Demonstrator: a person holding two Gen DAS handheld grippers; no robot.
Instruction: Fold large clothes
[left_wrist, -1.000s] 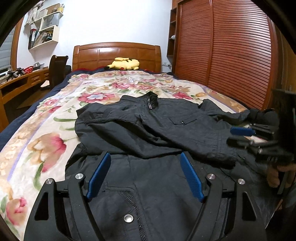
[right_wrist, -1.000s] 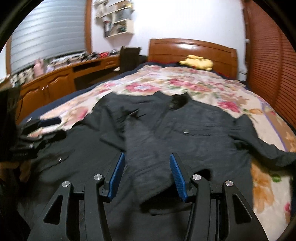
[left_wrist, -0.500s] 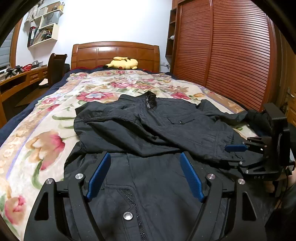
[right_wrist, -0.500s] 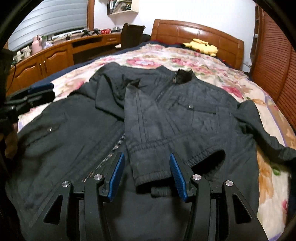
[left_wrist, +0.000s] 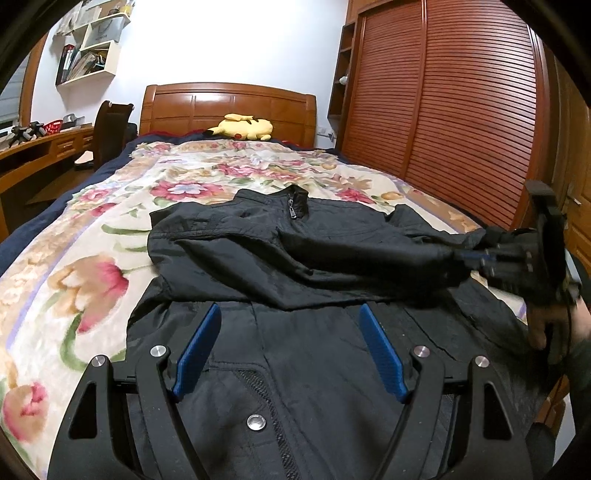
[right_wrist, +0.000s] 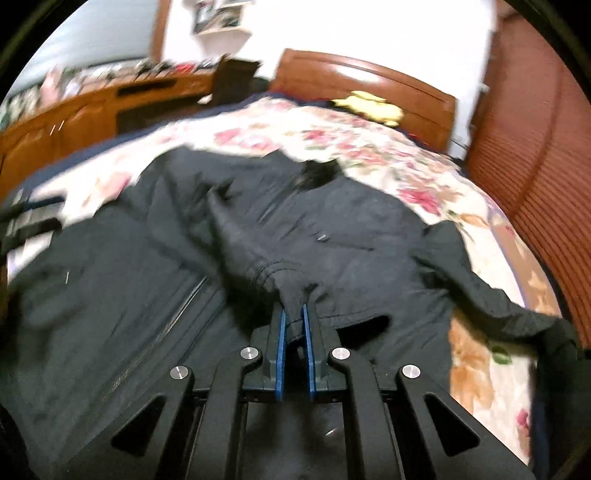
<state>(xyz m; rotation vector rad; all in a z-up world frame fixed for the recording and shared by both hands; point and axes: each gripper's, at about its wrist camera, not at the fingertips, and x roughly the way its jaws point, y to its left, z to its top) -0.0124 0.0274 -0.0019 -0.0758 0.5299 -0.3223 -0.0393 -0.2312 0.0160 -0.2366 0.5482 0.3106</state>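
A black zip jacket (left_wrist: 295, 258) lies spread on the floral bedspread (left_wrist: 74, 266), collar towards the headboard. One sleeve is folded across its chest. My right gripper (right_wrist: 293, 314) is closing on that sleeve's cuff (right_wrist: 291, 288), and the blue pads pinch the fabric between them. In the left wrist view the right gripper (left_wrist: 476, 254) is at the right with the sleeve stretched up to it. My left gripper (left_wrist: 290, 314) stands open over the jacket's lower front, nothing between its fingers. The other sleeve (right_wrist: 498, 295) trails off to the right.
A yellow plush toy (left_wrist: 242, 127) lies by the wooden headboard (left_wrist: 229, 107). A slatted wooden wardrobe (left_wrist: 443, 110) runs along the right of the bed. A desk (left_wrist: 33, 155) and a dark chair (left_wrist: 110, 125) stand to the left.
The right gripper's jaws have shut on the folded sleeve's cuff, which lay between them half a second ago. The sleeve is now lifted and pulled taut. The left gripper has stayed put.
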